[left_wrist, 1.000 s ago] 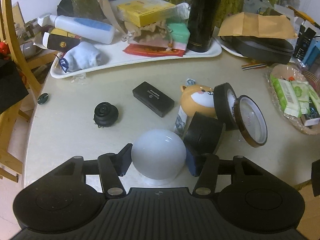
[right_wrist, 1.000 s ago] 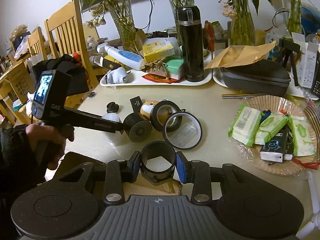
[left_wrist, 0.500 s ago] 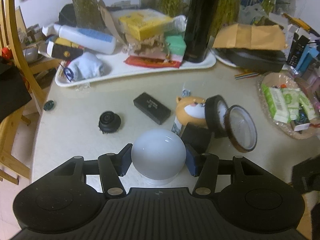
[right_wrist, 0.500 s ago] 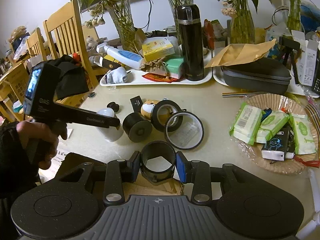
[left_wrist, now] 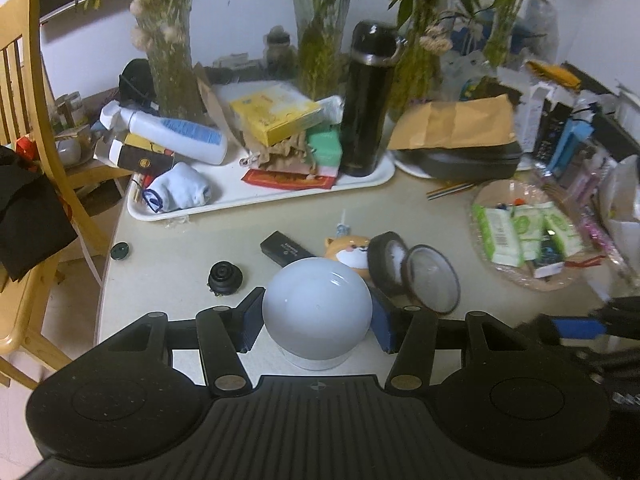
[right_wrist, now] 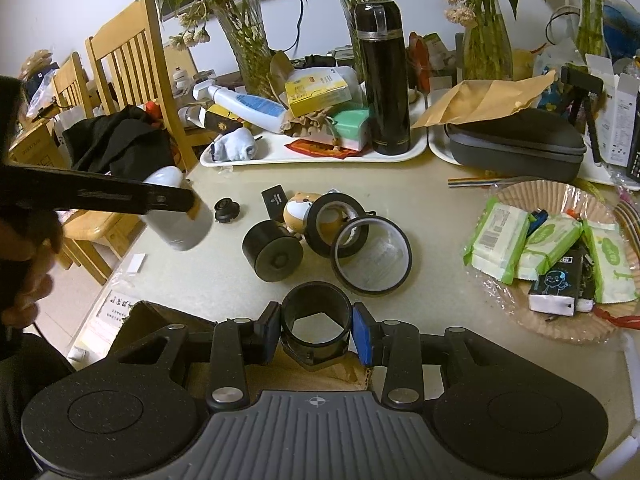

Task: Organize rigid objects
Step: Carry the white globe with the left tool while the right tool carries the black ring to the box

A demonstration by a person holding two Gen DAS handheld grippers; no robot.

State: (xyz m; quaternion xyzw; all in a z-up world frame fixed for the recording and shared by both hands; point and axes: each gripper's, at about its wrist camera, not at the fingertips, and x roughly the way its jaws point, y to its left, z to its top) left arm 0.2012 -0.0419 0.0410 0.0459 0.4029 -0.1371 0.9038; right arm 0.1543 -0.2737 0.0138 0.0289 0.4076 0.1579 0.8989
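My left gripper [left_wrist: 316, 318] is shut on a white globe lamp [left_wrist: 317, 306] and holds it above the table near the left edge; the lamp also shows in the right wrist view [right_wrist: 178, 216]. My right gripper [right_wrist: 316, 330] is shut on a black ring-shaped part [right_wrist: 315, 316] near the table's front edge. On the table lie a black cylinder [right_wrist: 273, 250], two tape rolls [right_wrist: 336, 230] [right_wrist: 372, 256], a dog figurine [right_wrist: 299, 210], a black flat box [right_wrist: 274, 200] and a small black lens [right_wrist: 227, 210].
A white tray [right_wrist: 416, 150] with a black flask [right_wrist: 385, 76], bottle and boxes stands at the back. A dark case [right_wrist: 516, 144] lies back right. A basket [right_wrist: 520, 196] of wipes sits right. Wooden chairs [right_wrist: 132, 64] stand left. A cardboard box [right_wrist: 152, 320] is below the front edge.
My left gripper has lifted the white lamp and pulled it back to the left, away from the black cylinder. My right gripper has stayed still with the ring part.
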